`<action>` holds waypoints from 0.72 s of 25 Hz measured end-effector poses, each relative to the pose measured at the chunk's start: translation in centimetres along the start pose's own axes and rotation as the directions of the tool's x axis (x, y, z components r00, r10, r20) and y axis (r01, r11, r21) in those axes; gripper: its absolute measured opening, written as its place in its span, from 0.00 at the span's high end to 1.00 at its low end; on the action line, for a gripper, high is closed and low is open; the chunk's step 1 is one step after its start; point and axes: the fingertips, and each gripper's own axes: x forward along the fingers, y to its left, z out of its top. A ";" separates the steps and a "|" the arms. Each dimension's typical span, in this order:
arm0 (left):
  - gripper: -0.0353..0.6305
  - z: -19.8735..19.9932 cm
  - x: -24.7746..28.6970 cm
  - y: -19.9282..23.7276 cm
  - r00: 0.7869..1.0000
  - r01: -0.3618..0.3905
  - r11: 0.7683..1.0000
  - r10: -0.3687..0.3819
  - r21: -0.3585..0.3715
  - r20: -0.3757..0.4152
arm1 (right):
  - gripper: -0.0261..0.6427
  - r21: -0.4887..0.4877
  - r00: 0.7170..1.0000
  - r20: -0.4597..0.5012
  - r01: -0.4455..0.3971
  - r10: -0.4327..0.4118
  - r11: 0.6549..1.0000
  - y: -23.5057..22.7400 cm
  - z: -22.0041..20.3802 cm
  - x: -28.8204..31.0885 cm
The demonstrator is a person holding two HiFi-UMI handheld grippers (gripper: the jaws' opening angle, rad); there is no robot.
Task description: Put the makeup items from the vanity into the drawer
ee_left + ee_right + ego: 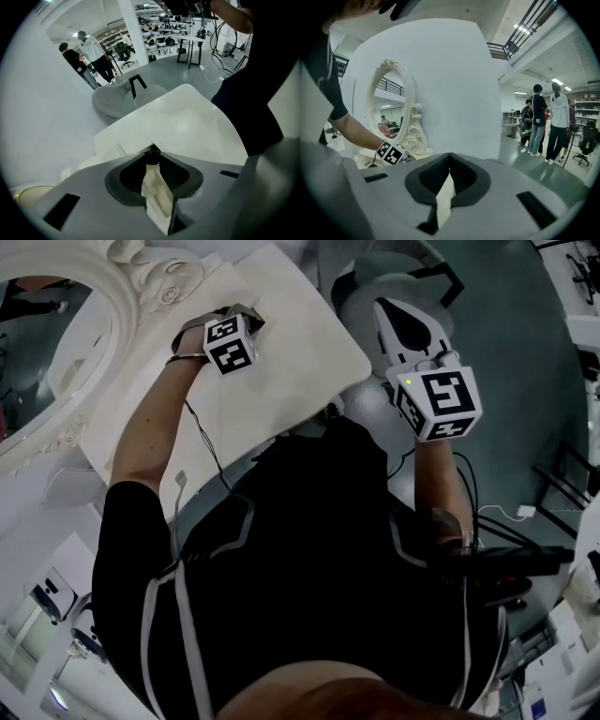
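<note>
A: Where's the left gripper (153, 151)?
B: At 11 o'clock over the vanity (309, 343), pointing down. Its jaws are released, slightly apart, with a small dark thing (153, 157) at their tips.
A: And the right gripper (450, 157)?
B: At 2 o'clock, off the vanity, clenched on nothing.

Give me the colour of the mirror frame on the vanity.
White, with carved scrollwork. The mirror frame shows best in the right gripper view.
</note>
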 end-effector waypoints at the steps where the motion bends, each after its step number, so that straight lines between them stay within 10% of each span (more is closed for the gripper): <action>1: 0.81 0.1 0.0 0.1 1.000 -0.001 1.000 0.001 0.007 0.000 | 0.95 0.003 1.000 -0.003 0.004 -0.004 1.000 -0.2 -0.1 0.0; 18: 0.81 0.0 0.2 0.2 0.999 0.027 0.996 -0.030 0.084 0.042 | 0.95 0.037 0.999 -0.030 0.012 -0.010 0.999 -1.3 -1.5 -0.4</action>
